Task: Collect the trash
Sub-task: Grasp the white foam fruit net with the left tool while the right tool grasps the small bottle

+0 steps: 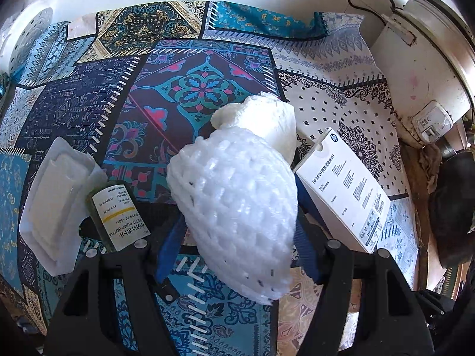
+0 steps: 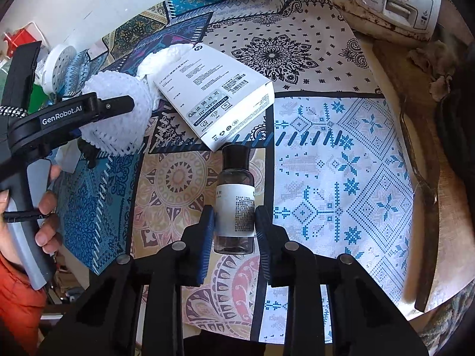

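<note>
A: Starting at the trash. What is the left gripper [image 1: 237, 216] doing?

B: Its blue fingers [image 1: 170, 252] are standing wide apart, one on each side of the white foam fruit net [image 1: 234, 207]. The net is filling the gap between them and appears to be pinched, though it is hiding the contact points, so I am logging the grasp as probable only. In the right wrist view the net [image 2: 115, 115] is sitting in that gripper [image 2: 98, 118], over the patterned tablecloth [image 1: 178, 89].

A: And the right gripper [image 2: 234, 222]?

B: Its jaws are closing narrowly on a small dark glass bottle [image 2: 235, 198] with a white label. Both blue pads [image 2: 207, 237] are pressing the bottle's sides; the black cap is pointing away from the camera.

A: What is lying nearby?

B: Just behind the net, a crumpled white tissue wad [image 1: 261, 118] is resting on the cloth. Beside it on the right, a white HP carton [image 1: 344, 190] is lying flat; in the right view the carton's near corner [image 2: 219, 98] is sitting just beyond the bottle cap. On the left, a green pump bottle [image 1: 118, 216] is touching a clear plastic blister tray [image 1: 56, 204].

A: Further out?

B: A white rice cooker [image 1: 424, 68] is standing at the table's right edge.
</note>
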A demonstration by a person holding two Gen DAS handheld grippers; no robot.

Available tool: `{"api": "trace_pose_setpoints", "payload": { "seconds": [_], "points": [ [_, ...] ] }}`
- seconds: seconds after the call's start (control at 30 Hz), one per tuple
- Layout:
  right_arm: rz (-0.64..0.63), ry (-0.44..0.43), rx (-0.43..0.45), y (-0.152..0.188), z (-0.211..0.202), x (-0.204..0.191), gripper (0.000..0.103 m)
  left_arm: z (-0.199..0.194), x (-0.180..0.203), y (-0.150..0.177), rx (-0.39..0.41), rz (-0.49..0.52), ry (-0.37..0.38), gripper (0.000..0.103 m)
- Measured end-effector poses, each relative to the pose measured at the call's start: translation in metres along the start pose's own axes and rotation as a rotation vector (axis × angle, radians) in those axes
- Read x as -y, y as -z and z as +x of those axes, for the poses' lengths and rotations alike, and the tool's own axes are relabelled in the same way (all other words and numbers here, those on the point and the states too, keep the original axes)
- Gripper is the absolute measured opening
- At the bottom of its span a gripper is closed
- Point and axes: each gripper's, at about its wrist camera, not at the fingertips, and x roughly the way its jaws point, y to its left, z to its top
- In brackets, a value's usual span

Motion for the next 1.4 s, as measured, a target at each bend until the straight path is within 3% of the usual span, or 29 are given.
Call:
{"api": "trace_pose_setpoints", "payload": {
  "seconds": [0.1, 0.27, 0.53, 0.67, 0.83, 1.13, 1.4],
  "points": [
    [0.010, -0.002, 0.009, 0.002, -0.003, 0.001, 0.025, 0.002, 0.009, 0.002, -0.003, 0.029, 0.011, 0.048],
    [0.005, 0.011, 0.039, 0.005, -0.013, -0.005, 0.025, -0.010, 0.021, 0.008, 0.039, 0.080, -0.019, 0.040],
    [-0.004, 0.046, 0.075, 0.017, -0.023, -0.024, 0.025, -0.055, 0.008, 0.029, 0.093, 0.104, 0.012, 0.039],
    [-0.011, 0.081, 0.042, 0.026, -0.011, -0.034, 0.020, -0.080, -0.009, 0.053, 0.088, 0.116, 0.046, 0.039],
    [0.008, 0.101, 0.025, 0.030, -0.007, -0.039, 0.023, -0.103, -0.031, 0.086, 0.079, 0.133, 0.033, 0.039],
    [0.009, 0.135, -0.042, 0.018, 0.013, -0.047, 0.027, -0.117, -0.056, 0.113, 0.072, 0.114, 0.003, 0.039],
    [-0.001, 0.121, -0.010, 0.029, 0.008, -0.067, 0.026, -0.122, -0.068, 0.119, 0.088, 0.101, 0.003, 0.039]
  ]
}}
